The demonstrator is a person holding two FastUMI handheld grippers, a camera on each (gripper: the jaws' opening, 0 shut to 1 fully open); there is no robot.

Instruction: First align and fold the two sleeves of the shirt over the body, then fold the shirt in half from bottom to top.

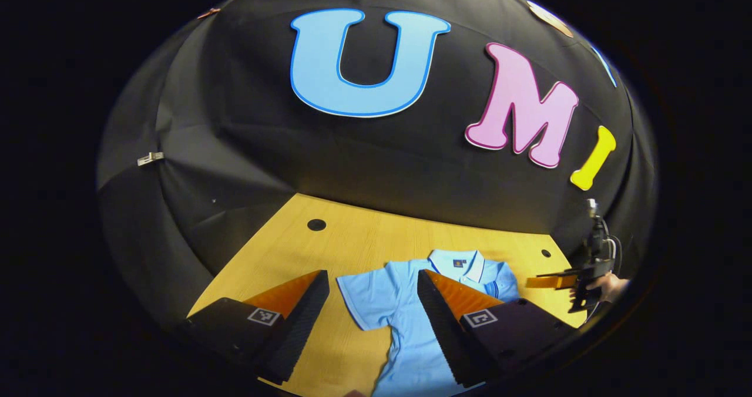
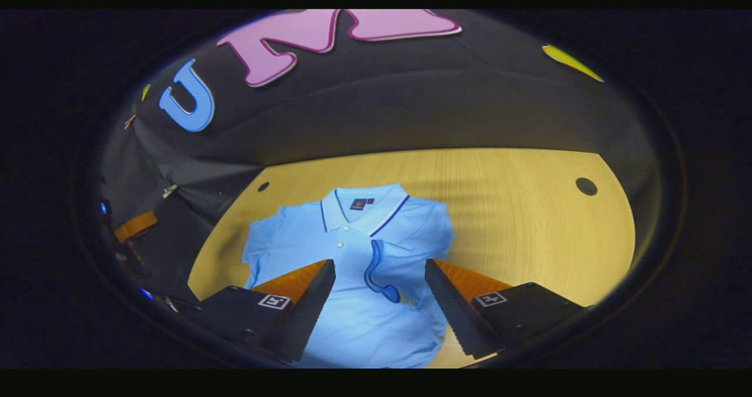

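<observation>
The light blue polo shirt [image 2: 352, 256] lies front up on the wooden table [image 2: 517, 221]. Taking its collar [image 2: 363, 206] as landmark, the sleeve on the right gripper's side seems already folded over the body just below it, though fisheye warping leaves that uncertain. The other sleeve [image 1: 364, 297] spreads flat, away from the collar, and the bottom-to-top fold remains. The left gripper [image 1: 373, 303] and right gripper [image 2: 379, 291] both hover spread wide, holding nothing.
</observation>
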